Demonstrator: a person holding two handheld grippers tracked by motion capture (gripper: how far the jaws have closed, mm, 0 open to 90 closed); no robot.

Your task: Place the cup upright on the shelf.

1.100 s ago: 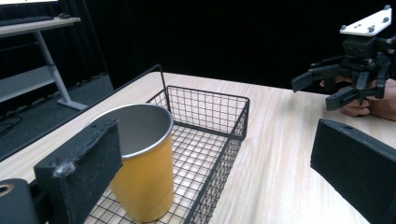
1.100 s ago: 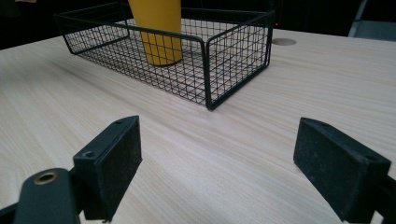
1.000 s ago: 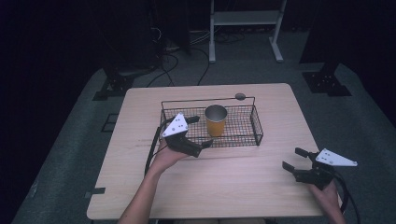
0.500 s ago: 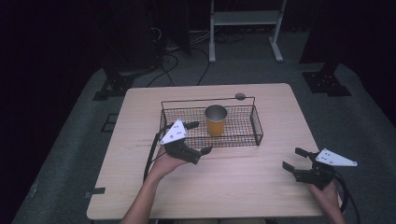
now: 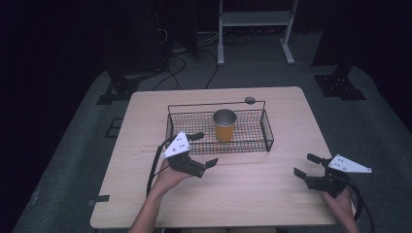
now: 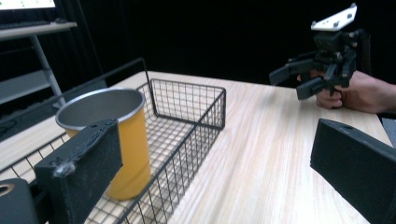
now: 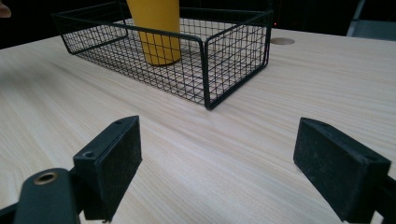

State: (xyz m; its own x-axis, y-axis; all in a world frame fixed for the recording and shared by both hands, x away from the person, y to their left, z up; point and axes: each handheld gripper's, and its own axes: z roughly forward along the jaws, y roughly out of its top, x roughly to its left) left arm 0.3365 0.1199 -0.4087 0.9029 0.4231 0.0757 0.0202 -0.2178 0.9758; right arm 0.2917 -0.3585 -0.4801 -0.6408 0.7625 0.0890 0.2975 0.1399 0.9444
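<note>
In the wire basket (image 5: 266, 130): yellow cup (image 5: 224, 125) upright | left gripper (image 5: 204, 150) wide, empty | right gripper (image 5: 306, 165) wide, empty

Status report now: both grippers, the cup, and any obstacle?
Left gripper open, empty, at basket's near-left corner. Right gripper open, empty, near table's right edge. Cup upright inside basket. Basket wall between grippers and cup.

Black two-jaw left gripper (image 5: 199, 150), grey triangular plate with what look like dots, trailing black cable, matching right gripper (image 5: 307, 165)
</note>
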